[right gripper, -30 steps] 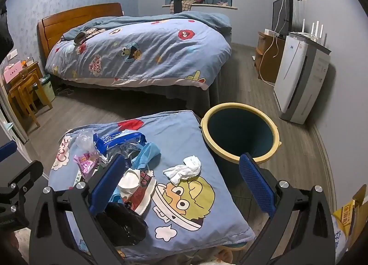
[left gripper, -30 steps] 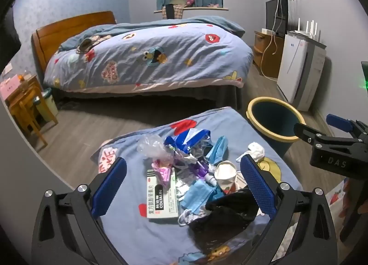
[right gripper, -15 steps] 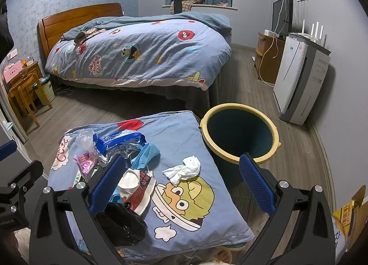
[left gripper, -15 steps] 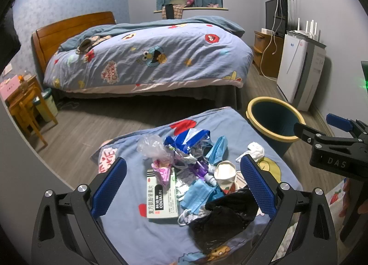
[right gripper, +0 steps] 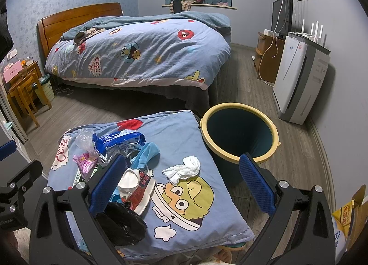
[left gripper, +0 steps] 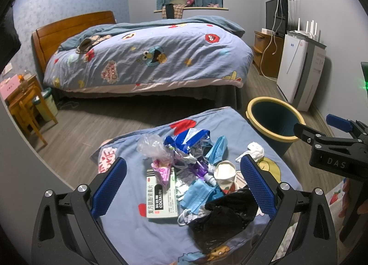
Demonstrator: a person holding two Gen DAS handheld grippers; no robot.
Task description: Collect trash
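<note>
- Left gripper [left gripper: 182, 186] gapes wide, holding nothing; the trash pile [left gripper: 188, 163] lies between and beyond its fingers.
- Right gripper [right gripper: 181, 182] likewise spread empty; the tissue [right gripper: 182, 169] sits between its fingers, the bin [right gripper: 239, 136] just beyond.

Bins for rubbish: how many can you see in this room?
2. The yellow-rimmed bucket stands on the floor beside the cushion; a small lined bin sits by the wooden stool. Others may be hidden.

Trash pile [left gripper: 188, 168] on cushion [right gripper: 184, 131], left half. Tissue [right gripper: 182, 169] alone right of pile. Box [left gripper: 162, 198] at pile's left, bag [left gripper: 224, 221] nearest. Bin [right gripper: 239, 136] on floor right of cushion. Bed [right gripper: 142, 51] behind.
</note>
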